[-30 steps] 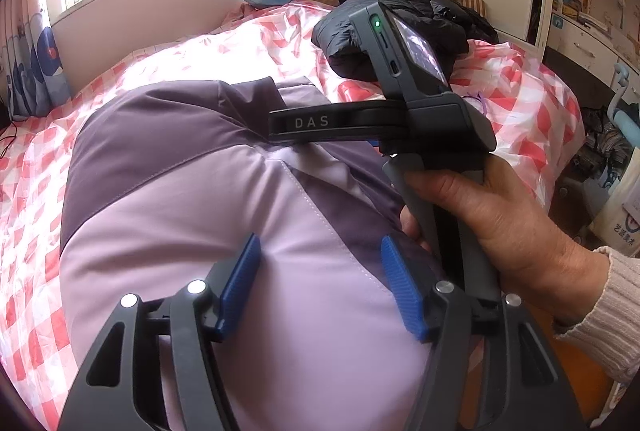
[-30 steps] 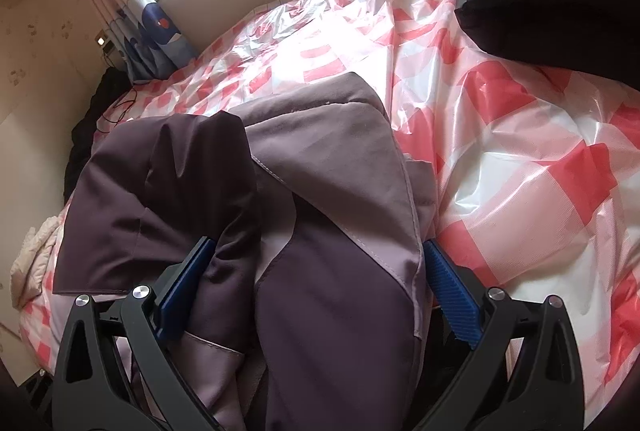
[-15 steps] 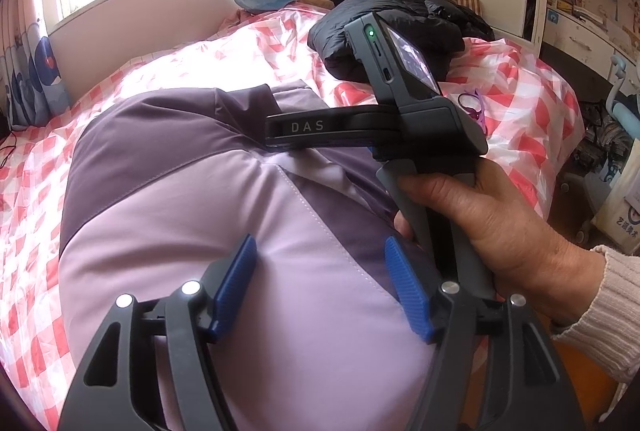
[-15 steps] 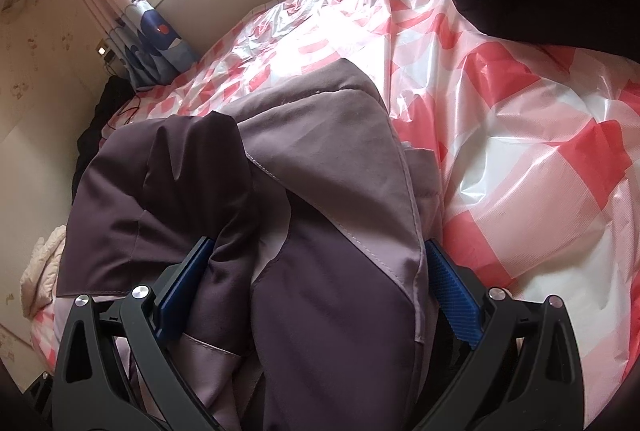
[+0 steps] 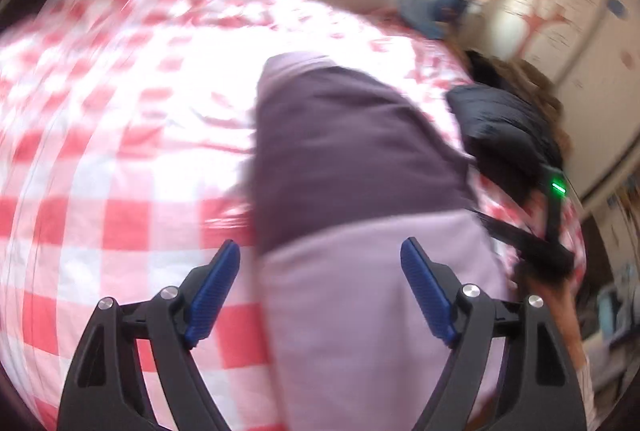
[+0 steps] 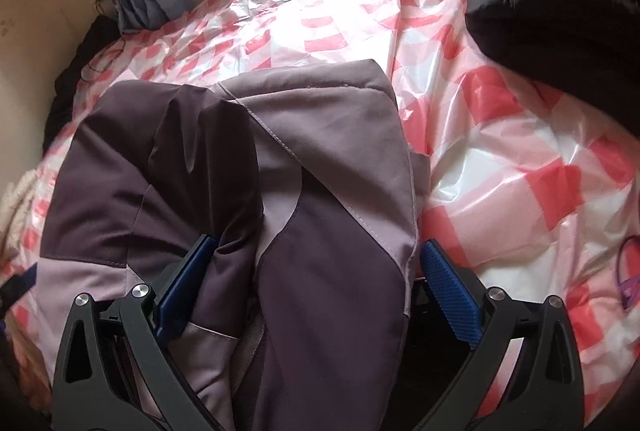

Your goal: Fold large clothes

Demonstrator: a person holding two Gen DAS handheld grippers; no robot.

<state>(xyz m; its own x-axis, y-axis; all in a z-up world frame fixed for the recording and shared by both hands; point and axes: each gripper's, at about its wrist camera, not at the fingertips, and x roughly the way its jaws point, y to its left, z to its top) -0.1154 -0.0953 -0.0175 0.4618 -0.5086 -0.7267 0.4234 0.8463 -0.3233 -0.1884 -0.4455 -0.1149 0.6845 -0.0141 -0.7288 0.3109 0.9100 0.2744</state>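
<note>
Across the bed spreads a red-and-white checked plastic cover (image 6: 500, 159), and on it lies the folded purple jacket (image 6: 320, 159). At 1 o'clock from it sits a black puffy garment (image 6: 552, 3). The right gripper (image 6: 316, 279) clamps a thick bunch of the jacket between its 2 pads. The left gripper (image 5: 320, 287), jaws just widened, stands spread above the jacket's lilac part, pressing nothing.

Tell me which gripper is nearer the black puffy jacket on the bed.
Right. The right gripper, its jaws around a bunch of the purple jacket, has the black jacket just beyond. The left gripper, open, hovers at the purple jacket's other edge, farther away.
</note>
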